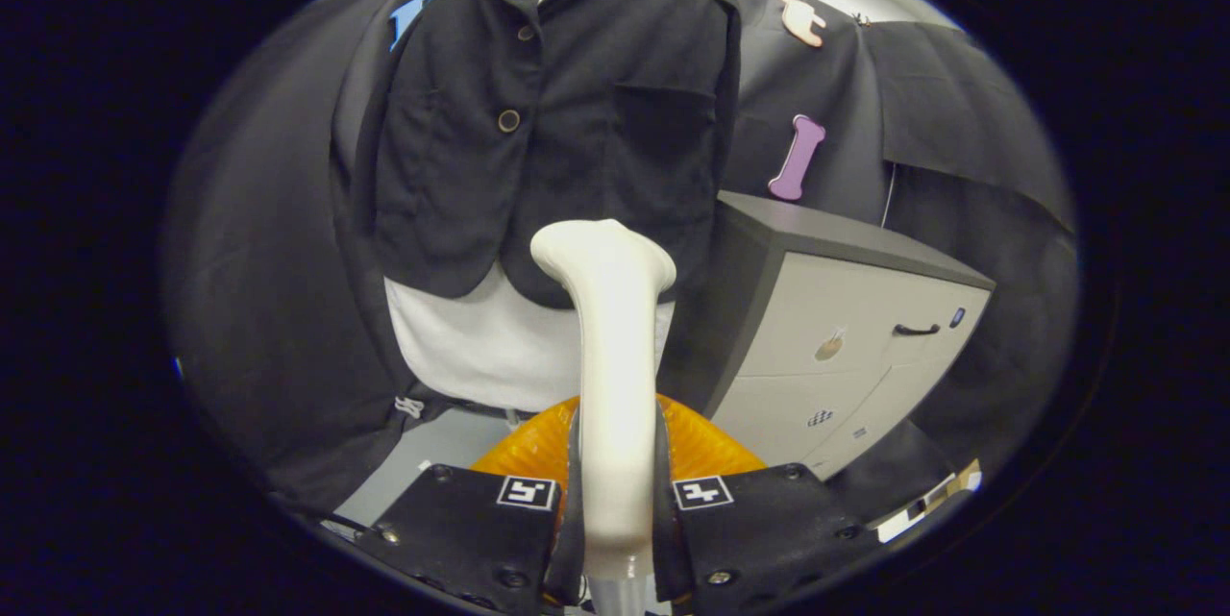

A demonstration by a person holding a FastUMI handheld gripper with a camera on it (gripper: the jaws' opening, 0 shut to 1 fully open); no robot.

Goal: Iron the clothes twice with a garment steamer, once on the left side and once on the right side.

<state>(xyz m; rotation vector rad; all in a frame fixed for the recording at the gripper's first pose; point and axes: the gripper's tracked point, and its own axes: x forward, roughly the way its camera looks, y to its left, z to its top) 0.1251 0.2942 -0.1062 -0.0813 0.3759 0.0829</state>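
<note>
The gripper is clamping the steamer between its fingers, leaving open air ahead up to the hanging jacket. A cabinet is crowding the right side beyond the fingers.

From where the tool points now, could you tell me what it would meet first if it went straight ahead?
The tool is shut on the steamer, whose head would likely reach the hem of the black jacket first, just above the white garment. How far off the jacket hangs is unclear.
</note>
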